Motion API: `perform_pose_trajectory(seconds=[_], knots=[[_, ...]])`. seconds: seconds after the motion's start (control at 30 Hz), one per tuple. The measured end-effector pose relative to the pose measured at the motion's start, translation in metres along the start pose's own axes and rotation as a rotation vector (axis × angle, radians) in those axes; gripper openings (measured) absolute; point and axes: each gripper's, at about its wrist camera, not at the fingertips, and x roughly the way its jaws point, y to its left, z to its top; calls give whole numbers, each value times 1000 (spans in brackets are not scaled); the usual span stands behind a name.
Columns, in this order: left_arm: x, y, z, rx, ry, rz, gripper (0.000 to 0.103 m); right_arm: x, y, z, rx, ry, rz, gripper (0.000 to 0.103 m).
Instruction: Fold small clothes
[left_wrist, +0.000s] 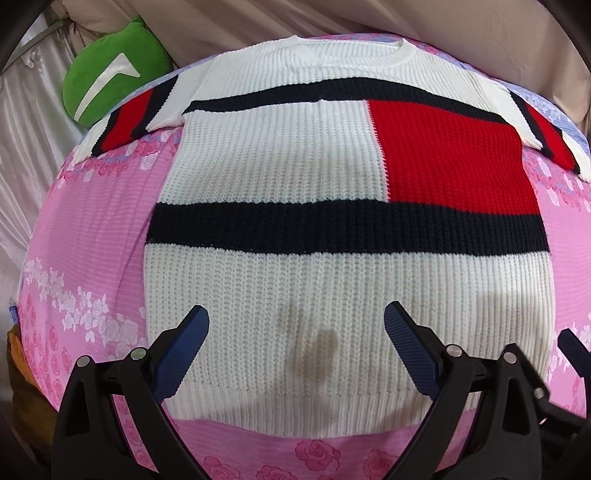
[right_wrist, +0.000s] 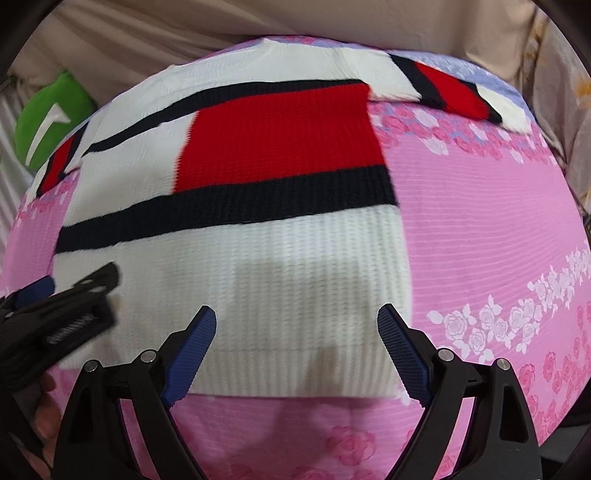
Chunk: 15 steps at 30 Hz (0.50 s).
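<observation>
Left wrist view alone shows sweater (left_wrist: 295, 273) brown stain (left_wrist: 314, 350).

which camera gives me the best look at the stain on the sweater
The left wrist view: the brownish stain sits sharp and centred near the sweater hem. The right wrist view shows only a faint, blurred smudge at the hem.
</observation>
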Motion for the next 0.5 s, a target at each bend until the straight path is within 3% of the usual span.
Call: perform_pose_trajectory(seconds=[0.17,0.37,0.5], knots=[[9,11,8,-31,9,21,94,23,-98,42,179,-19,-55,87],[16,24,16,-84,21,52,94,36,-269,144,489,-187,-109,87],[21,25,15,-101,43,86,94,54,-342,201,572,-256,-129,87]])
